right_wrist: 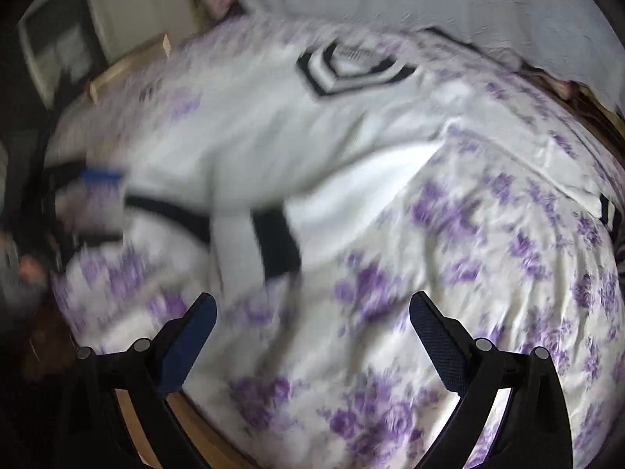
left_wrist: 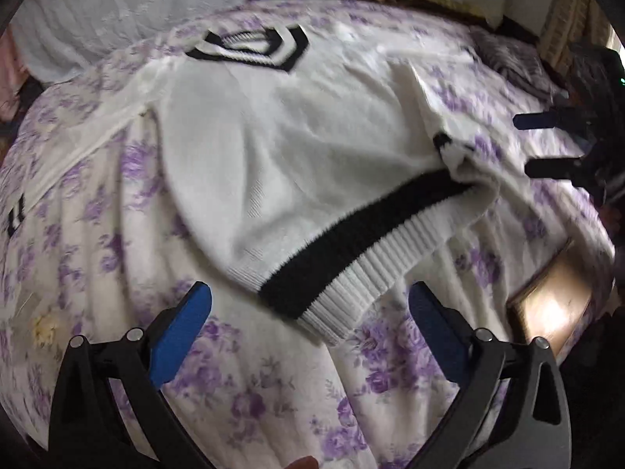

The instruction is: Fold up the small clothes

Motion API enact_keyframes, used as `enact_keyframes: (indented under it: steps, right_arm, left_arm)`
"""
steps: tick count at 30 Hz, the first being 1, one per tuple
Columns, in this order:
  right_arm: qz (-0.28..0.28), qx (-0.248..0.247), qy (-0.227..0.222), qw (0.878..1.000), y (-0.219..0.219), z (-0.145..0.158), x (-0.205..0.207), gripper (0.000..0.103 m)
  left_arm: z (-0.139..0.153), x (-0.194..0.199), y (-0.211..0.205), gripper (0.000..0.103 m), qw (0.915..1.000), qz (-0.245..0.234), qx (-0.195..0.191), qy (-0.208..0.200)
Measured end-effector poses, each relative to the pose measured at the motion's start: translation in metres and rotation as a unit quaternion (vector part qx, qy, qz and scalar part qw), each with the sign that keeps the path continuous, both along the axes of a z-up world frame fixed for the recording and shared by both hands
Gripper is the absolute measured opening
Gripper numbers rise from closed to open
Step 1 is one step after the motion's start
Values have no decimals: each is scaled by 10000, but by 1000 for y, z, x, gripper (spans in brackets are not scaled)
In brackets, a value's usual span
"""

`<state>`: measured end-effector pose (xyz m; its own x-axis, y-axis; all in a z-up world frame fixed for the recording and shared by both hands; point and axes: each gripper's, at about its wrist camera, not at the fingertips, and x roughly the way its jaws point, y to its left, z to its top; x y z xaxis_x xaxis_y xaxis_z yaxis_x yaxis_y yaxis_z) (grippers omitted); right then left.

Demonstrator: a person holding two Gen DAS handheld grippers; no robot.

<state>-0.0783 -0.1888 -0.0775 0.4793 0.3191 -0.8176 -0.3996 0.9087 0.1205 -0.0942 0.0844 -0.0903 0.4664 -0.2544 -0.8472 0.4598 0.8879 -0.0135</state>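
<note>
A white knit sweater (left_wrist: 297,148) with black stripes at the V-neck collar and hem lies on a bed sheet with purple flowers (left_wrist: 242,383). One side is folded over, so the hem band (left_wrist: 351,250) runs diagonally. My left gripper (left_wrist: 310,312) is open and empty, just short of the hem corner. My right gripper (right_wrist: 312,324) is open and empty above the sheet, near the sweater (right_wrist: 250,136) and its folded hem. The right gripper also shows in the left wrist view (left_wrist: 531,142) at the right edge, beside the sweater's cuff.
A white pillow or blanket (left_wrist: 129,4) lies beyond the sweater at the bed's head. A wooden bed frame edge (left_wrist: 550,305) shows at the right, and also in the right wrist view (right_wrist: 129,62). The right wrist view is motion-blurred.
</note>
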Motion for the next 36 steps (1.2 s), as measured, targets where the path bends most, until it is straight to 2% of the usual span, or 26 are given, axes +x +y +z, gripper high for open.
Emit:
enact_keyframes:
  steps: [2, 5, 8, 9, 10, 12, 15, 18, 19, 22, 24, 26, 27, 28, 29, 30, 31, 34, 36]
  right_arm:
    - [-314, 332, -166, 9988, 3, 13, 14, 100]
    - [-427, 177, -209, 9987, 35, 10, 36, 100]
    - [-340, -685, -303, 9966, 74, -6, 44, 99]
    - [-421, -1174, -400, 9914, 79, -15, 46, 99]
    - [-483, -1429, -429, 9876, 77, -23, 43, 99]
    - [-594, -1347, -213, 9889, 52, -35, 37, 99]
    - [-1175, -517, 253, 9914, -27, -41, 20, 100]
    - [-1977, -710, 360, 9770, -77, -47, 2, 100]
    - [-2118, -629, 362, 9746, -88, -47, -2, 100]
    - [-1892, 75, 177, 9817, -84, -33, -1, 100]
    - [-1511, 261, -104, 9881, -59, -22, 10, 100]
    - [-1122, 229, -111, 9934, -30, -25, 22, 100]
    - [-999, 69, -19, 9950, -18, -31, 27, 100]
    - [-922, -269, 151, 9953, -10, -45, 34, 100]
    - [-902, -549, 308, 9939, -7, -60, 36, 100]
    - [-839, -585, 400, 9940, -10, -71, 37, 100]
    - [-784, -330, 234, 9961, -18, -72, 32, 100]
    - [-630, 142, 381, 9972, -34, -72, 38, 100]
    - [-415, 176, 226, 9987, -34, -76, 37, 100]
  left_arm:
    - [14, 3, 4, 98, 9993, 262, -164, -220]
    - [22, 22, 6, 99, 9958, 821, -200, -362]
    - [4, 46, 10, 98, 9928, 1179, -226, 18]
    - [-8, 52, 10, 98, 9915, 1273, -144, 209]
    - [-16, 57, 8, 98, 9906, 1327, -16, 343]
    - [-33, 55, 11, 99, 9892, 1386, 198, 432]
    - [-36, 43, 23, 99, 9903, 1335, 202, 324]
    - [-31, 36, 31, 99, 9899, 1383, 104, 297]
    - [-27, 36, 31, 99, 9895, 1413, 55, 292]
    - [-11, 35, 18, 99, 9912, 1304, -116, 180]
    - [-5, 40, 2, 99, 9924, 1224, -49, 77]
    - [-11, 46, -12, 99, 9935, 1118, 165, 99]
    - [-19, 49, -18, 99, 9932, 1099, 351, 145]
    - [-35, 51, -23, 99, 9902, 1180, 699, 263]
    - [-46, 53, -23, 99, 9891, 1191, 799, 340]
    - [-47, 51, -22, 99, 9902, 1180, 711, 235]
    - [-43, 49, -19, 99, 9909, 1169, 647, 158]
    - [-36, 54, -16, 99, 9904, 1219, 626, 198]
    - [-41, 58, -17, 99, 9899, 1217, 687, 249]
